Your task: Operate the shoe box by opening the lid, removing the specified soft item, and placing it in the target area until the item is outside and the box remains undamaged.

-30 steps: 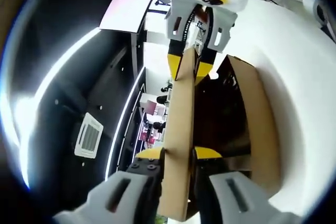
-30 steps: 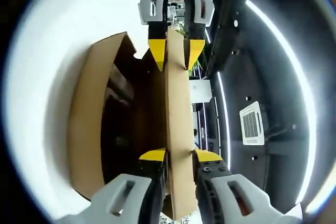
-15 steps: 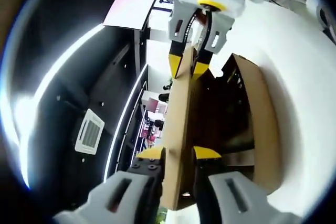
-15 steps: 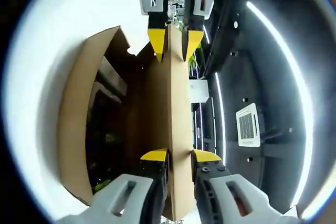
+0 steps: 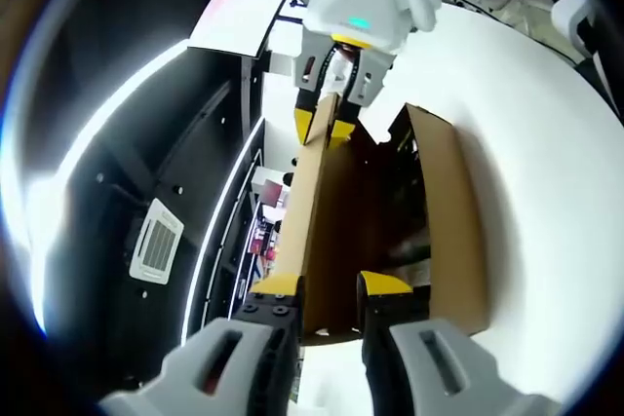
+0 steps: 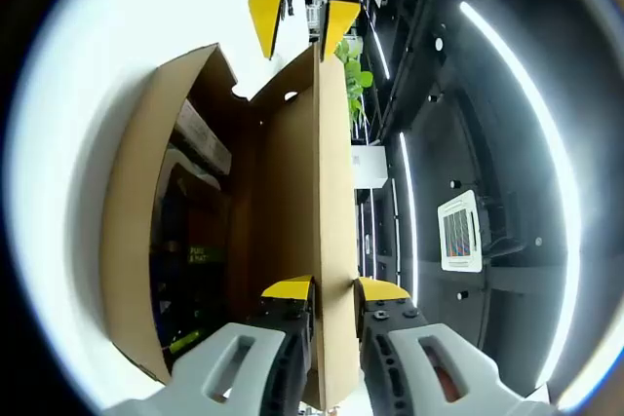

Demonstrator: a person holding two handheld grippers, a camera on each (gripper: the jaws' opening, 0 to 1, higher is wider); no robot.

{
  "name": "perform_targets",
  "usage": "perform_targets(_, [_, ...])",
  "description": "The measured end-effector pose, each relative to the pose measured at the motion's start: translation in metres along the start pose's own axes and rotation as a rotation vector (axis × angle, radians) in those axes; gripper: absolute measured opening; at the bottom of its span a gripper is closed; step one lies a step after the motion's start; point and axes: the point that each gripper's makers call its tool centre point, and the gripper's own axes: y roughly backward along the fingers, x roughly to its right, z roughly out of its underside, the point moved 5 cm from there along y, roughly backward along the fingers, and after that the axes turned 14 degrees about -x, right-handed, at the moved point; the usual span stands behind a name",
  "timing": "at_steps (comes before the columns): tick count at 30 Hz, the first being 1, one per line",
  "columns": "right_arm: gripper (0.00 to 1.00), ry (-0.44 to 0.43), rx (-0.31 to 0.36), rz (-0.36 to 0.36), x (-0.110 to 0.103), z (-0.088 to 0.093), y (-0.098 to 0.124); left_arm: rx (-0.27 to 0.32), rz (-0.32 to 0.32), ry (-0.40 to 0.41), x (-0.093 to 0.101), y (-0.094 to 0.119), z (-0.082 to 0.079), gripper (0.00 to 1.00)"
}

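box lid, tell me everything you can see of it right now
The box lid is a plain brown cardboard flap, swung up and seen edge-on, with its unprinted inner face toward the open shoe box on the white table. The right gripper pinches one end of its free edge. At the other end the left gripper straddles it, jaws apart.
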Motion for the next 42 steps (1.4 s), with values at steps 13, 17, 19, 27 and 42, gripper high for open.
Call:
perform_targets(13, [0.14,0.002,-0.006,0.003,0.002,0.001,-0.002,-0.010,0.167,0.028,0.030,-0.007,0.012,0.28])
perform_targets(17, [0.14,0.004,-0.004,0.002,0.002,0.001,-0.002,-0.016,0.226,0.087,0.038,-0.011,0.020,0.28])
perform_targets(19, [0.14,0.004,-0.004,0.002,0.002,0.001,-0.003,-0.012,0.284,0.115,0.044,-0.014,0.023,0.28])
perform_targets(27, [0.14,0.006,-0.002,0.002,0.000,0.001,-0.002,-0.007,0.426,0.145,0.056,-0.034,0.030,0.29])
perform_targets(42, [0.14,0.006,-0.001,-0.003,0.000,0.001,-0.001,0.010,0.701,0.144,0.073,-0.050,0.035,0.25])
